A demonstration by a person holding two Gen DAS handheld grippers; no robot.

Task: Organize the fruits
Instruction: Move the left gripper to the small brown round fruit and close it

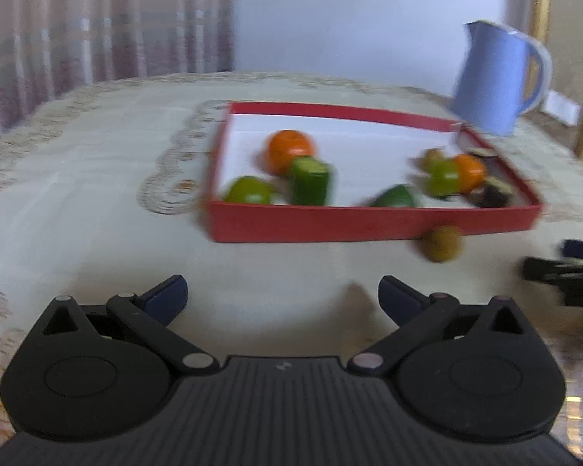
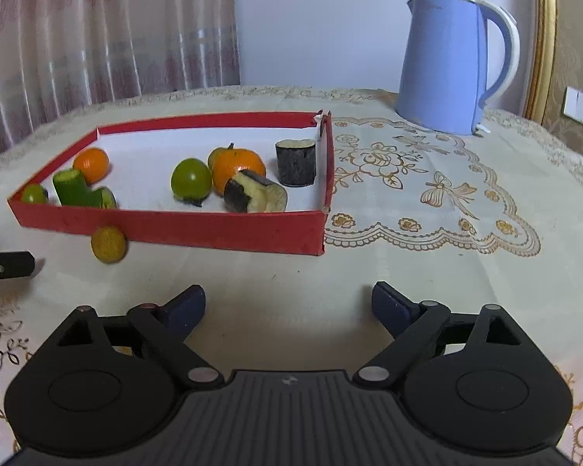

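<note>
Small yellow-brown fruit out on the tablecloth, touching or just short of the near wall of the red box, close to its near-left corner in the right wrist view and toward its near-right corner in the left wrist view. Roundish, no clear long axis. Ahead and to the right of the left gripper, fingers wide apart with nothing between them; ahead and to the left of the right gripper, fingers likewise spread wide and empty. Lying between the two hands, with neither plainly nearer; probably the next piece to pick up, being the only one outside the box.

Inside the box, left to right in the right wrist view: a small green fruit in the near-left corner, a green cucumber chunk upright with a second cucumber piece against the near wall, an orange behind them; then a round green fruit, a larger orange touching it, a tipped eggplant piece in front, and an upright eggplant piece by the right wall.

Blue kettle well apart, at the far right corner of the table. Left wrist view blurred.
</note>
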